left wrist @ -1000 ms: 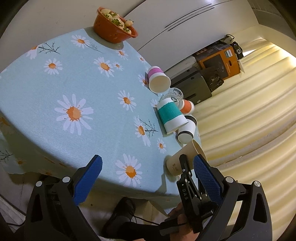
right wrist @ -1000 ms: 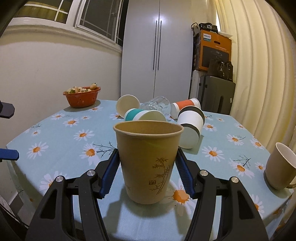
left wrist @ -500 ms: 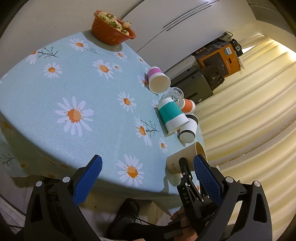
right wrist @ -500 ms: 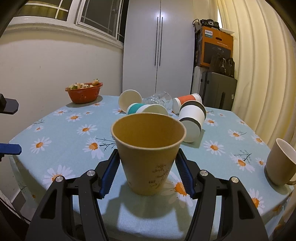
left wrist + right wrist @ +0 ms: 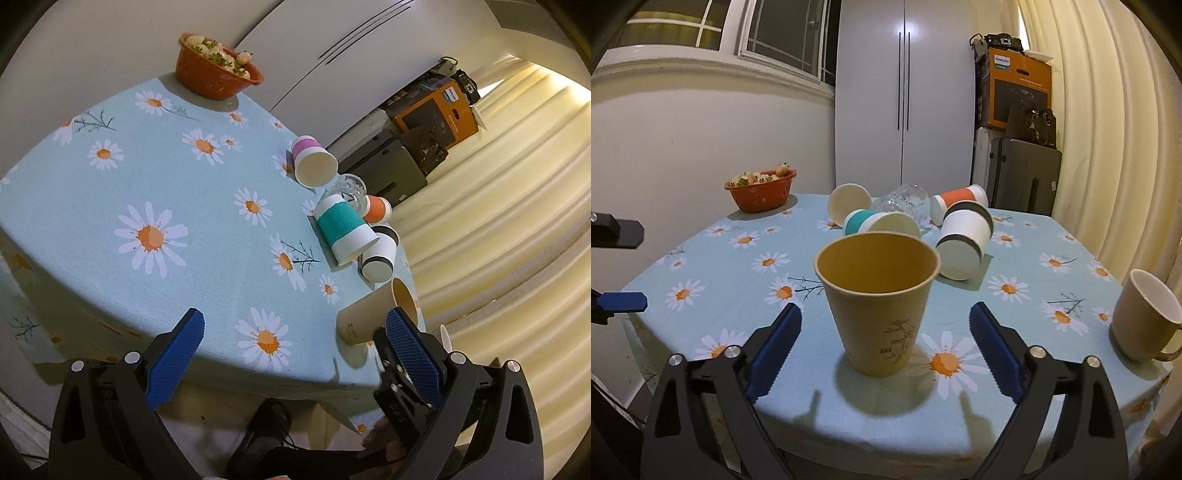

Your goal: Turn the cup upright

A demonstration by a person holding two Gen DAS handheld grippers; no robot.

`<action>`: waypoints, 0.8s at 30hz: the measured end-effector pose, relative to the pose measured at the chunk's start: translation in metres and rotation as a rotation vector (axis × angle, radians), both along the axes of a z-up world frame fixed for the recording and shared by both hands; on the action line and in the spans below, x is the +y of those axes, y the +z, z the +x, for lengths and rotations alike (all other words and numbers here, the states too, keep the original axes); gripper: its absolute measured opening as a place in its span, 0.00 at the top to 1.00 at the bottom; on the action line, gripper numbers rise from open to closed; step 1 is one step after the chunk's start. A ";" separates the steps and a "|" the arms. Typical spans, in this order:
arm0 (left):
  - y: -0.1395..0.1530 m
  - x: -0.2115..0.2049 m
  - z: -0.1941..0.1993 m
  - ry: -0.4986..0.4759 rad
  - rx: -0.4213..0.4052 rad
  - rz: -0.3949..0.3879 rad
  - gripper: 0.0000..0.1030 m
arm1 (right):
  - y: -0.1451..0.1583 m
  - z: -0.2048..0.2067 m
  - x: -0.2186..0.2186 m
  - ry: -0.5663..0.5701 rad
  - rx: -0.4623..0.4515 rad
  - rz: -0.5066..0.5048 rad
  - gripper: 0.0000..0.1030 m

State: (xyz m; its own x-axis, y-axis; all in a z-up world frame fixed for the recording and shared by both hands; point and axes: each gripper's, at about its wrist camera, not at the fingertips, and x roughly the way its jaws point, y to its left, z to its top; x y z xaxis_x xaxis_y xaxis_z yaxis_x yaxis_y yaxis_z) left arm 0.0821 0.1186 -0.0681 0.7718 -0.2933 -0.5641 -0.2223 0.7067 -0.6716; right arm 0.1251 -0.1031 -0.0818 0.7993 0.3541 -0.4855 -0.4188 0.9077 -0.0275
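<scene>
A brown paper cup stands upright on the daisy tablecloth near the front edge. My right gripper is open, its blue pads apart on either side of the cup and not touching it. The cup also shows in the left wrist view, just behind my right gripper's finger. My left gripper is open and empty, off the table's near edge. Behind the brown cup lie a teal-banded cup, a black-banded cup, an orange-banded cup, a pink-banded cup and a clear glass, all on their sides.
A beige mug stands upright at the right edge of the table. An orange basket of food sits at the back left. A white cupboard, boxes and a suitcase stand behind the table; curtains hang on the right.
My right gripper has opened and let go of the brown cup, which now stands on the table. The gripper has drawn back a little. My left gripper stays open.
</scene>
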 end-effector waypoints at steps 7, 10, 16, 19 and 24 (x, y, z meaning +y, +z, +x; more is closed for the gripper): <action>0.011 -0.008 -0.009 -0.008 -0.029 0.085 0.07 | 0.023 -0.022 -0.024 -0.026 0.003 0.043 0.06; 0.018 -0.017 -0.015 -0.022 -0.052 0.146 0.07 | 0.034 -0.032 -0.033 -0.020 0.001 0.057 0.05; 0.029 -0.031 -0.027 -0.025 -0.084 0.266 0.07 | 0.060 -0.053 -0.054 -0.007 -0.015 0.074 0.05; 0.035 -0.041 -0.034 -0.032 -0.101 0.331 0.07 | 0.074 -0.061 -0.066 0.012 -0.033 0.068 0.05; 0.049 -0.069 -0.051 -0.114 -0.158 0.463 0.07 | 0.091 -0.067 -0.082 0.057 -0.013 0.032 0.05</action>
